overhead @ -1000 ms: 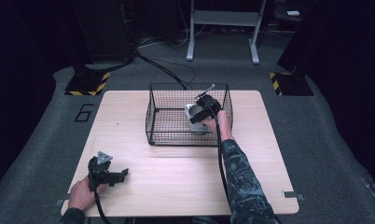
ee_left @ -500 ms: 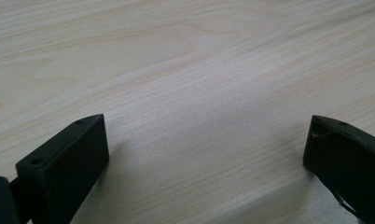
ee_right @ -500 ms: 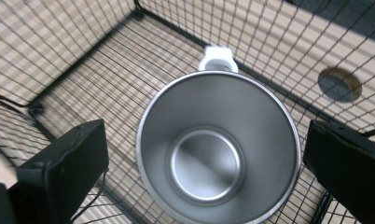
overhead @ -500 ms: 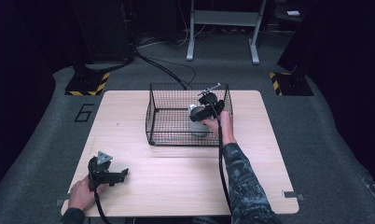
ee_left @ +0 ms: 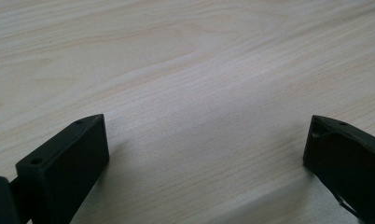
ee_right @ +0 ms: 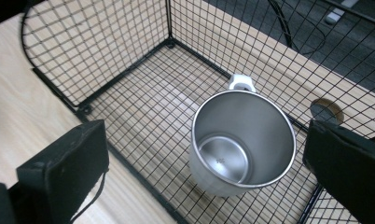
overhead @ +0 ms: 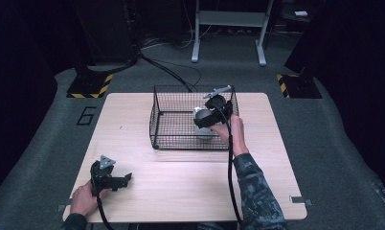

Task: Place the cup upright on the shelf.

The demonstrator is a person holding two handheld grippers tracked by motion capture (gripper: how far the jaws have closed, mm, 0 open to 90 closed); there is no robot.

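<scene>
A black wire basket stands at the middle back of the wooden table. Inside it, near its right wall, a steel mug stands upright and empty. My right gripper hovers just above the mug, open and apart from it. In the right gripper view the mug lies between and below the wide-spread jaws of the right gripper, its white handle toward the basket's far wall. My left gripper rests open near the table's front left; the left gripper has bare wood between its jaws.
The basket's mesh walls surround the mug on all sides. A round hole shows in the table beyond the basket. Cables and a grey stand are on the floor behind the table.
The right gripper has shifted slightly over the basket's right side, and the mug now sits a little lower, on the basket floor. The left gripper has stayed put.
</scene>
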